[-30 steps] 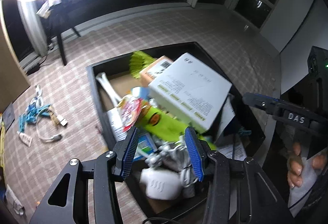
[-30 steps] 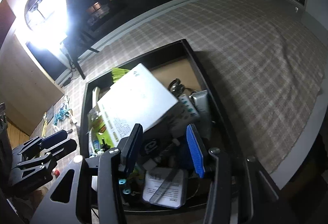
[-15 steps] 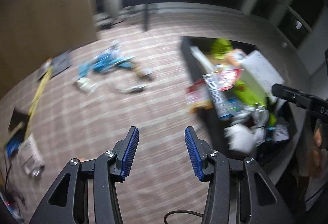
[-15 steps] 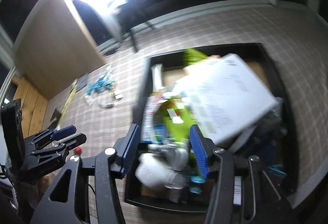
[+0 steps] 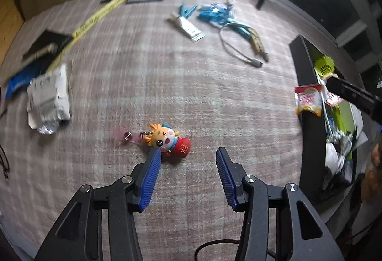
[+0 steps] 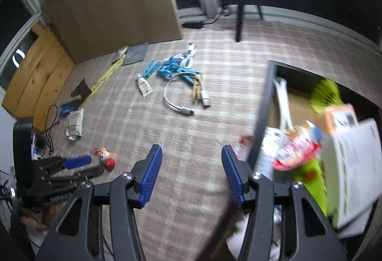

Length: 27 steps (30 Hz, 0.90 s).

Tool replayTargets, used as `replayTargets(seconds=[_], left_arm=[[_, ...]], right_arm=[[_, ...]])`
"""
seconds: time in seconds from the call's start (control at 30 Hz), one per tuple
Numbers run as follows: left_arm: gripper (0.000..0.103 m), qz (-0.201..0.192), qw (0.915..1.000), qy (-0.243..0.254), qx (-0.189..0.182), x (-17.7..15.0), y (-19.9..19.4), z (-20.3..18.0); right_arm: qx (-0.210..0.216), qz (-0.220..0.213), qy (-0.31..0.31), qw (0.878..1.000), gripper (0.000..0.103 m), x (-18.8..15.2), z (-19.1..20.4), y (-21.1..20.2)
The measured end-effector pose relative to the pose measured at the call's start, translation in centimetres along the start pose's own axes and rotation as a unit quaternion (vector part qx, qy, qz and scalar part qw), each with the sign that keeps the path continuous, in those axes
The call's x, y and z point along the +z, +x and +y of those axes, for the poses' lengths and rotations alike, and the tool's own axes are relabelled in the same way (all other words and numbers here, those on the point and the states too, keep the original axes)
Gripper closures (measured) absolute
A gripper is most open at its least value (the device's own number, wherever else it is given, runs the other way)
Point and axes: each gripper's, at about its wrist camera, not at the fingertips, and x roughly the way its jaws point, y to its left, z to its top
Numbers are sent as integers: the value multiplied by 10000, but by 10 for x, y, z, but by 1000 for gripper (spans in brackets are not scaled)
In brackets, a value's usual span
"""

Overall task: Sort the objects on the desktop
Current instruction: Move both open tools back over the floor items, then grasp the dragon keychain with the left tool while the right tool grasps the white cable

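left gripper point(image 5: 187, 160) spread, empty, over checked cloth point(image 5: 191, 93), cartoon keychain point(image 5: 167, 140) at left fingertip; right gripper point(image 6: 191, 165) spread beside black tray point(image 6: 262, 117).

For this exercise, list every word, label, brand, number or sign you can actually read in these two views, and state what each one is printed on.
None reads fully.
Red base of the cartoon figure keychain: a white character-like mark, not decipherable.
Yellow ruler strip: dark print, blurred.
White tube: a small dark label, too small.
Crumpled white packet: grey print, blurred.
Red and white snack packet: a design, motion-blurred.
White box: rows of fine print, blurred.
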Motion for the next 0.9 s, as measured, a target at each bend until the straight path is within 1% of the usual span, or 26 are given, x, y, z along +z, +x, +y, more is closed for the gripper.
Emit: replayTargets(seconds=[0.13,0.17,0.27,0.4,0.47,0.57,0.67,0.73,0.8,0.83,0.9], left_arm=[[56,12,9998,-114,140,4,11,2],[56,6,9998,-118,178,5,13,1],[51,-45,9995,-92,315,9,18,0],[50,-45,9991,-87,421,13,26,-3],[50,-41,9989,-86,453,16,29,-3],[50,-8,9988,-88,477,21,36,-2],[52,-61,9983,10,573,23,41,-7],[56,-96,9978,129,643,31,45,-12],[67,-150,9971,194,716,32,45,-14],[70,-166,9970,197,729,31,44,-15],[78,-199,9971,172,710,32,43,-11]], right_arm=[[88,102,-33,9999,52,24,10,27],[84,145,-104,9998,52,29,14,34],[42,378,-410,9984,52,41,28,61],[-112,644,-820,9945,52,48,39,91],[-156,740,-978,9923,52,49,42,101],[-335,828,-1309,9874,52,54,47,116],[-370,946,-1547,9827,52,57,51,129],[-413,1004,-1678,9798,52,58,52,136],[-378,1133,-1714,9779,54,59,51,145],[-428,1060,-1760,9777,56,60,51,145],[-570,1040,-1906,9745,69,61,52,147]])
